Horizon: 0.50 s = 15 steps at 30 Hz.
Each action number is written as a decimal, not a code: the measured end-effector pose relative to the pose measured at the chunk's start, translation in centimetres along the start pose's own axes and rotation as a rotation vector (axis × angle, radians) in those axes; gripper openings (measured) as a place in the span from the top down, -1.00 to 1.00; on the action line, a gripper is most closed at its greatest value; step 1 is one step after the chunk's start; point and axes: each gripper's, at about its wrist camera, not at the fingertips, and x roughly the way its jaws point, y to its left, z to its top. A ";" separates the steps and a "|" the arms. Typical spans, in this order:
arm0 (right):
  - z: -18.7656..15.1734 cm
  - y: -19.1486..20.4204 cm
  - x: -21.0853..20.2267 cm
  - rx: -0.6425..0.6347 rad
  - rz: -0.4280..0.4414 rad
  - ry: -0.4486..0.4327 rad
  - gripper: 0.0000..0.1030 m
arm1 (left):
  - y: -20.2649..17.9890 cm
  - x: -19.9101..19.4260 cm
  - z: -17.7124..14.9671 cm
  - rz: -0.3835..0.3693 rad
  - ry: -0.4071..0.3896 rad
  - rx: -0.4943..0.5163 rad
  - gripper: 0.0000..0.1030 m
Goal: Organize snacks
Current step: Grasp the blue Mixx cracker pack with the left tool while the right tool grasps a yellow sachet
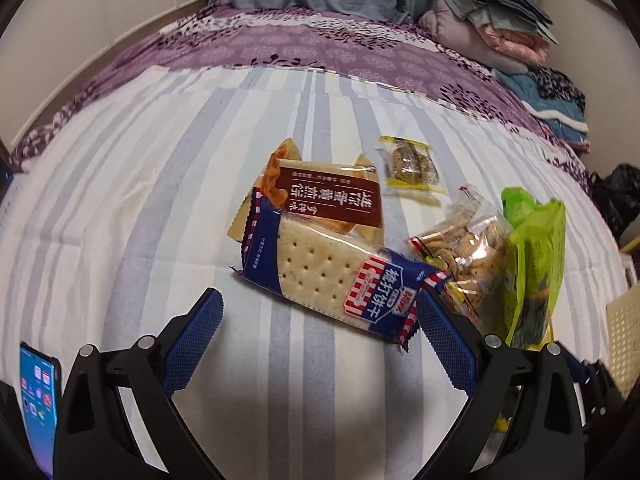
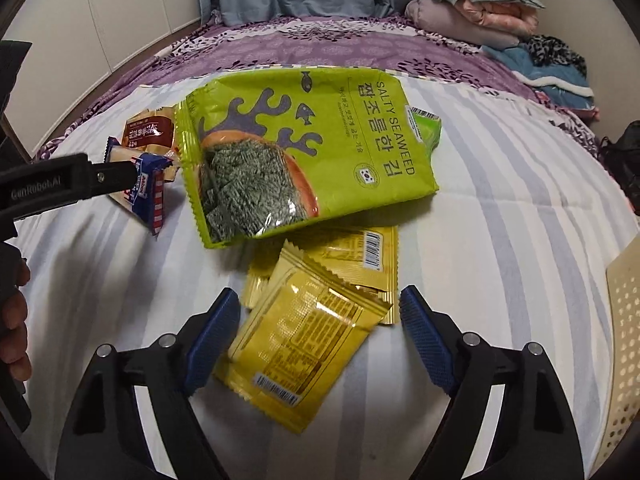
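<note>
Snacks lie on a striped bedsheet (image 1: 120, 208). In the left wrist view a blue soda-cracker pack (image 1: 332, 276) lies just ahead of my open, empty left gripper (image 1: 320, 312), partly on a brown pastry pack (image 1: 320, 192). A small yellow-edged cookie packet (image 1: 412, 166), a clear bag of biscuits (image 1: 464, 256) and a green seaweed bag (image 1: 536, 260) lie to the right. In the right wrist view my right gripper (image 2: 320, 312) is open over two yellow packets (image 2: 304, 340), with the seaweed bag (image 2: 304, 152) beyond. The left gripper (image 2: 116, 176) is at the cracker pack (image 2: 148, 196).
A cream perforated basket (image 2: 624, 344) sits at the right edge. A phone (image 1: 38, 400) lies at lower left. Folded clothes and blankets (image 1: 500, 28) are piled at the bed's far right on a purple floral cover (image 1: 280, 44). A curtain hangs behind.
</note>
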 end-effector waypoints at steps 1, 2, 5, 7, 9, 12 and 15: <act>0.0 0.0 0.0 -0.002 -0.003 0.001 -0.60 | 0.3 0.1 0.2 -0.007 0.002 -0.032 -0.91; 0.1 0.1 0.1 -0.003 -0.004 0.001 -0.60 | 0.5 0.2 0.4 -0.014 0.001 -0.059 -0.91; 0.1 0.1 0.1 -0.002 -0.002 0.000 -0.60 | 0.8 0.3 1.1 -0.020 -0.012 -0.131 -0.91; 0.1 0.0 0.1 -0.002 -0.001 0.000 -0.60 | 0.8 0.5 1.5 -0.002 -0.023 -0.164 -0.91; 0.1 0.0 0.1 -0.004 -0.001 0.001 -0.60 | 0.8 1.3 2.1 0.023 -0.017 -0.191 -0.91; -0.1 0.1 0.0 -0.010 0.000 0.000 -0.60 | 1.1 3.0 2.2 0.051 0.025 -0.220 -0.91; -0.5 -0.1 -0.2 -0.011 -0.002 0.000 -0.60 | 1.2 3.2 1.6 0.066 0.038 -0.203 -0.91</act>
